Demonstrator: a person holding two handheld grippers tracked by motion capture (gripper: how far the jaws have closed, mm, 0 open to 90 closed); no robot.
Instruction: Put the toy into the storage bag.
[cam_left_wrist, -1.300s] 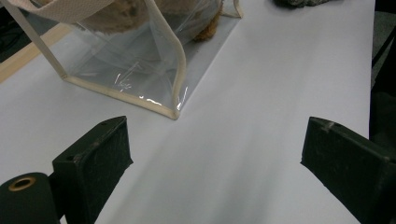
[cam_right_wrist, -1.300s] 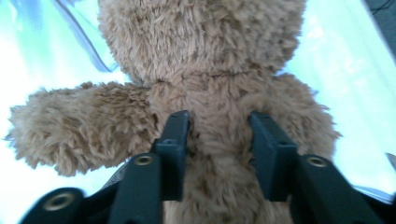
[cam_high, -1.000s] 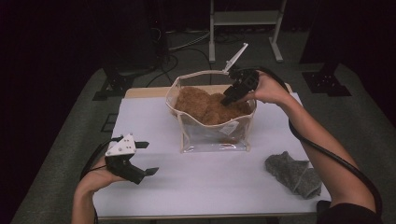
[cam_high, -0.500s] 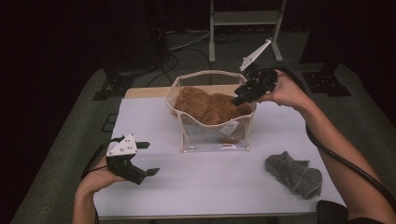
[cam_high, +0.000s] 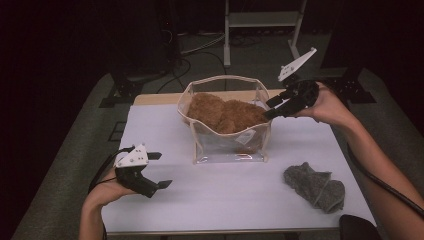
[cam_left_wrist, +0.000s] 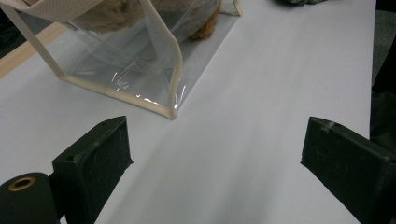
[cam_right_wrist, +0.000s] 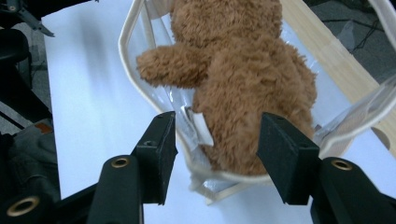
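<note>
A clear plastic bag (cam_high: 227, 145) with cream trim stands open in the middle of the white table (cam_high: 240, 205). A brown teddy bear (cam_high: 225, 114) lies inside it, filling the top. My right gripper (cam_high: 270, 109) hovers just off the bag's right rim, open, with nothing between its jaws. In the right gripper view the bear (cam_right_wrist: 247, 84) and the bag's rim (cam_right_wrist: 126, 51) lie beyond the gripper (cam_right_wrist: 217, 128). My left gripper (cam_high: 165, 170) rests at the front left, open and empty. In its own view that gripper (cam_left_wrist: 215, 154) faces the bag's lower corner (cam_left_wrist: 126, 70).
A crumpled grey cloth (cam_high: 315, 186) lies on the table at the front right. A wooden strip (cam_high: 155, 98) runs along the table's far edge. Dark floor, cables and a metal stand's legs (cam_high: 227, 45) lie beyond the table.
My right gripper has drawn back to the right and slightly up, away from the bag's top right rim. The left gripper, bag and cloth have stayed put.
</note>
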